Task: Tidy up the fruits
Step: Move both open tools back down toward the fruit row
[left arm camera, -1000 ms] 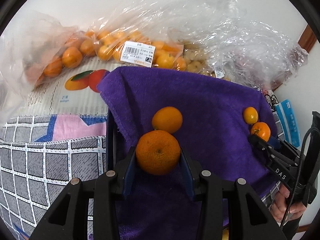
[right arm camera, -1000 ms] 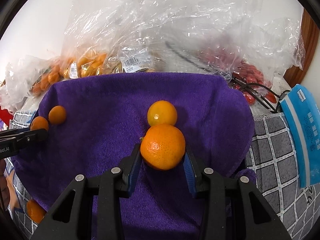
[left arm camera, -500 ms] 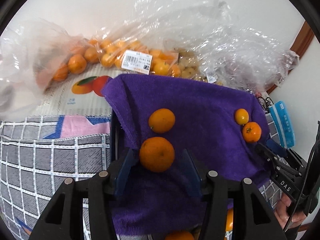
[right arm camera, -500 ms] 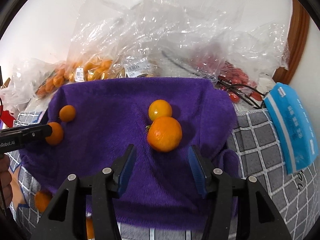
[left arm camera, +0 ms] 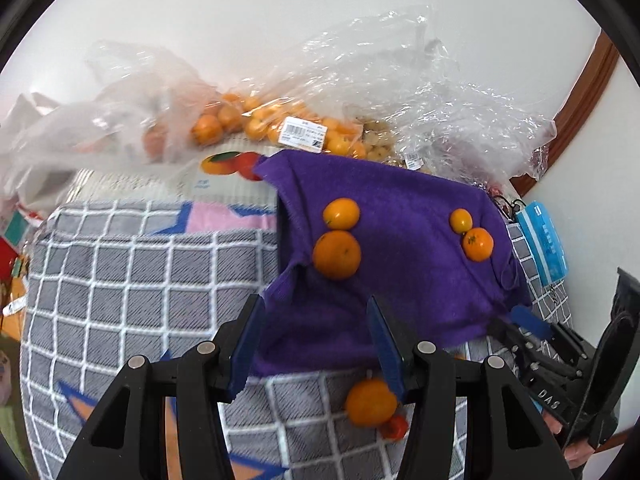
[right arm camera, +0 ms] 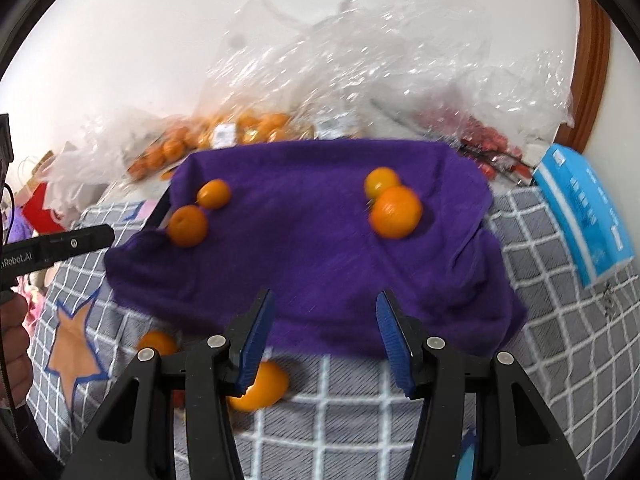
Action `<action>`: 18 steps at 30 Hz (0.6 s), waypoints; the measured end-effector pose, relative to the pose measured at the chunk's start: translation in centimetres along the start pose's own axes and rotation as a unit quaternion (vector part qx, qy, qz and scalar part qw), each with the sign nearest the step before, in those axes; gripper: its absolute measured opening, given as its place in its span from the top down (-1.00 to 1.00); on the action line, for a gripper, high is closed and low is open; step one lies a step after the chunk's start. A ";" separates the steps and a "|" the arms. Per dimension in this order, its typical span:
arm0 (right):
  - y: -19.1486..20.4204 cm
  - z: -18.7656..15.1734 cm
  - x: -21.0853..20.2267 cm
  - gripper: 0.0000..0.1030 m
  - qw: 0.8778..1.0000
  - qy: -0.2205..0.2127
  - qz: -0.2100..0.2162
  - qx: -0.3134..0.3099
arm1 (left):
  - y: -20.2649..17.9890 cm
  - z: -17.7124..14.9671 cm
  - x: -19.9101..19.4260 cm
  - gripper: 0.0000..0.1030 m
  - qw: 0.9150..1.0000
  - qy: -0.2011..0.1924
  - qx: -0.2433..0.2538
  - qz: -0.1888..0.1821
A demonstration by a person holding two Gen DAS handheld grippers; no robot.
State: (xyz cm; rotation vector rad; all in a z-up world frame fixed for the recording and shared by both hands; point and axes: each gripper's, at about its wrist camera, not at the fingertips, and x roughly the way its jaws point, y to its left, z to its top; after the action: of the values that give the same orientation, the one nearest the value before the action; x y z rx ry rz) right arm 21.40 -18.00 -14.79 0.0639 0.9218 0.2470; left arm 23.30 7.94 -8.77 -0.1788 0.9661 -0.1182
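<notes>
A purple towel (left arm camera: 404, 280) (right arm camera: 312, 248) lies on the checked cloth. Two pairs of oranges rest on it. In the left wrist view a large orange (left arm camera: 337, 254) touches a smaller one (left arm camera: 341, 213), and the other pair (left arm camera: 477, 243) lies to the right. In the right wrist view the pairs sit at left (right arm camera: 187, 225) and right (right arm camera: 395, 211). My left gripper (left arm camera: 314, 312) is open and empty, pulled back over the towel's near edge. My right gripper (right arm camera: 325, 304) is open and empty, likewise back from the towel.
Loose oranges lie on the grey checked cloth (left arm camera: 120, 280) near the towel's front edge (left arm camera: 370, 402) (right arm camera: 260, 390) (right arm camera: 157, 343). Plastic bags of oranges (left arm camera: 260, 124) and other fruit line the back wall. A blue packet (right arm camera: 584, 208) lies at the right.
Both grippers opened, let go of their large oranges on the towel, and drew back toward me. The loose oranges in front of the towel came into view.
</notes>
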 end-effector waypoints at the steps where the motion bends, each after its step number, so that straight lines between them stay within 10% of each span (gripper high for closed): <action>1: 0.2 -0.4 0.0 -0.01 1.000 0.004 0.002 0.000 | 0.3 -0.3 -0.2 0.01 1.000 0.000 -0.003 0.001; 18: 3.2 -3.5 1.9 0.20 0.999 0.049 0.000 0.004 | 2.7 -4.1 -1.5 0.01 1.000 -0.001 -0.016 -0.018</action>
State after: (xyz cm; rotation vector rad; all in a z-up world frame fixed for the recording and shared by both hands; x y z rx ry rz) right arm 19.15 -14.66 -17.85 0.0590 1.0211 0.2490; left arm 19.11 10.41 -10.34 -0.2256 0.9632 -0.1364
